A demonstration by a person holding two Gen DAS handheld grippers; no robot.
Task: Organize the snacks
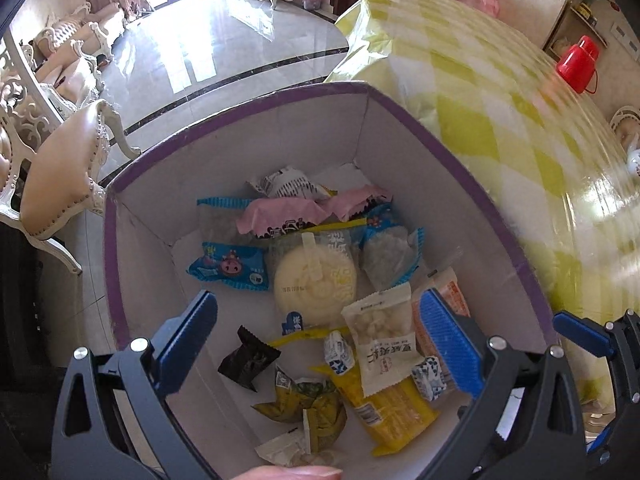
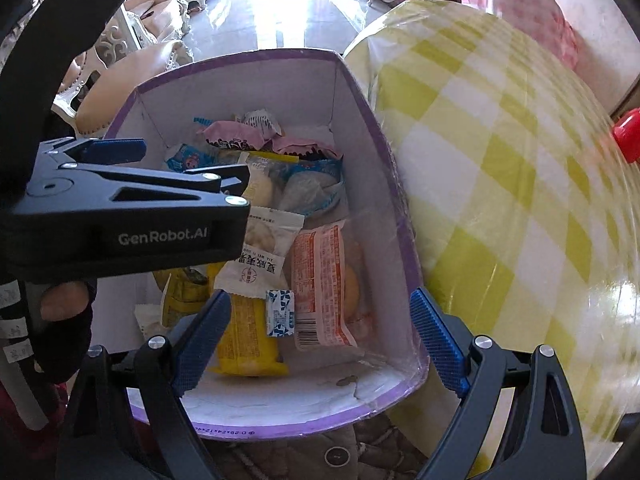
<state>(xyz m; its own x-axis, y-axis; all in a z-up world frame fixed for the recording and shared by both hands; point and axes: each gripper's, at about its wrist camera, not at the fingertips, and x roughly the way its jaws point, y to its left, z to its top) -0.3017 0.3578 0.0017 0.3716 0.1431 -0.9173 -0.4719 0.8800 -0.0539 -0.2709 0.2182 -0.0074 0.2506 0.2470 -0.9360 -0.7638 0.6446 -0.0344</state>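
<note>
Bright window daylight; floor (image 1: pixel 224 40) glare; fisheye-bent, motion-blurred tablecloth (image 2: pixel 520 160) edges

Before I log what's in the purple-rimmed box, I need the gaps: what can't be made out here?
- Left wrist view: the orange-printed packet is mostly hidden behind the left gripper finger.
- Right wrist view: the left gripper's body covers the round pale bun and the packets beside it.
- Both views: small print on the white packet is too small to read.
</note>
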